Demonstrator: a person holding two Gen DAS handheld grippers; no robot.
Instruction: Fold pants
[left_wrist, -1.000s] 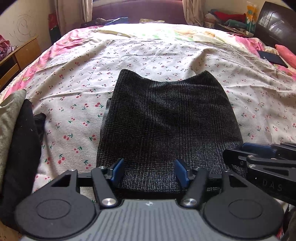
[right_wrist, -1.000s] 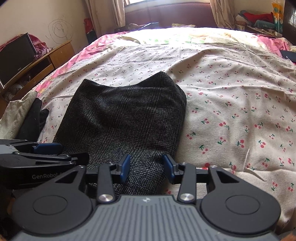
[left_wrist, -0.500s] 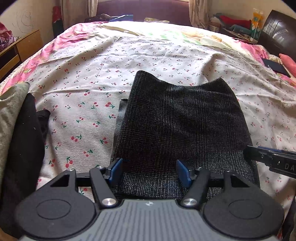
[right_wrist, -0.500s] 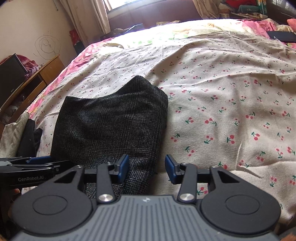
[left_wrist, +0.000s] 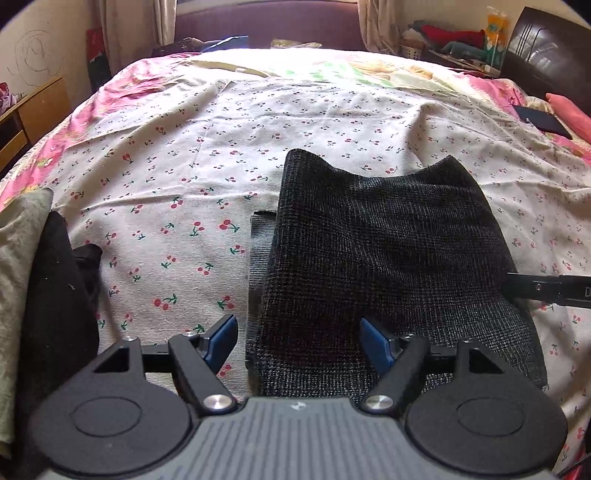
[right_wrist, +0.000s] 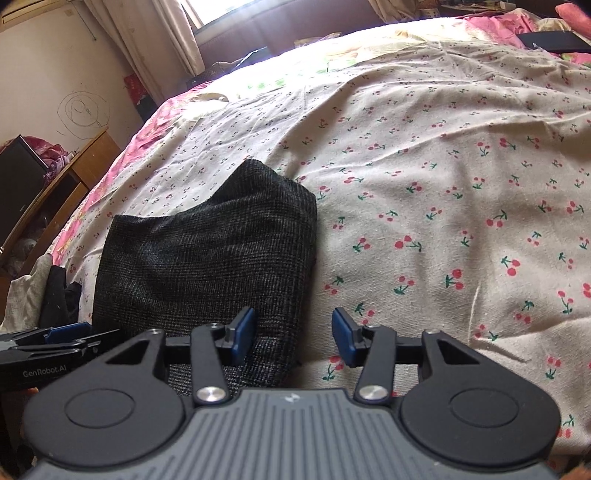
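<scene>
The dark grey checked pants (left_wrist: 388, 266) lie folded into a compact rectangle on the cherry-print bed sheet (left_wrist: 177, 192); they also show in the right wrist view (right_wrist: 207, 254). My left gripper (left_wrist: 298, 341) is open and empty, above the pants' near left edge. My right gripper (right_wrist: 293, 334) is open and empty, above the pants' near right edge. The right gripper's side shows at the right of the left wrist view (left_wrist: 550, 288), and the left gripper at the lower left of the right wrist view (right_wrist: 48, 343).
A pile of black and beige clothes (left_wrist: 40, 295) lies at the bed's near left edge. A wooden cabinet (right_wrist: 70, 184) stands left of the bed. A dark flat object (left_wrist: 543, 120) and a pink pillow (left_wrist: 569, 114) lie at the far right.
Both grippers have swung apart: the left to the left, the right to the right. The pants have shifted toward opposite sides of the two views. Both jaws stay open.
</scene>
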